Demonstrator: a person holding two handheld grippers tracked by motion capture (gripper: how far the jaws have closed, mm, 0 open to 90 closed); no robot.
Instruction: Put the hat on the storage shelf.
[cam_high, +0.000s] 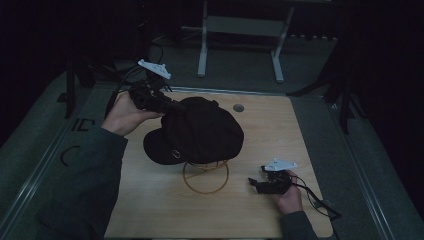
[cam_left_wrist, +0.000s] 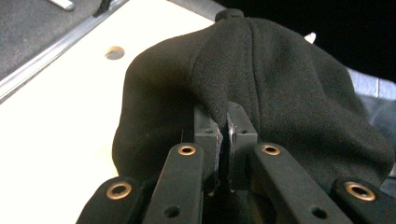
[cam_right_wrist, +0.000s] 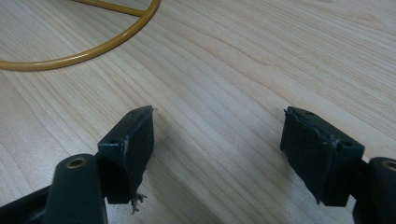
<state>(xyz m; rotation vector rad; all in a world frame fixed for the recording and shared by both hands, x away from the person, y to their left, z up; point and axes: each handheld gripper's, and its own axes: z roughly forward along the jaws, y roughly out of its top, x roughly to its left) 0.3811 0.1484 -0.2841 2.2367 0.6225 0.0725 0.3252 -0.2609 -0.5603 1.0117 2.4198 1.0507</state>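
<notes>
A black cap (cam_high: 200, 132) sits over a yellow wire stand, whose ring base (cam_high: 205, 178) rests on the wooden table. My left gripper (cam_high: 175, 107) is shut on the cap's back edge; in the left gripper view its jaws pinch a fold of the black cloth (cam_left_wrist: 261, 79) at the gripper (cam_left_wrist: 223, 128). The cap's brim (cam_high: 160, 152) points toward the front left. My right gripper (cam_high: 255, 182) rests low on the table at the right of the ring, open and holding nothing; in its own view the gripper (cam_right_wrist: 217, 135) faces bare wood, with the yellow ring (cam_right_wrist: 93, 46) ahead.
The wooden table (cam_high: 280, 135) has a round cable hole (cam_high: 238, 107) near its far edge. A white desk frame (cam_high: 240, 40) stands on the floor beyond. Dark floor surrounds the table, and a cable trails from the right gripper off the table's right front corner.
</notes>
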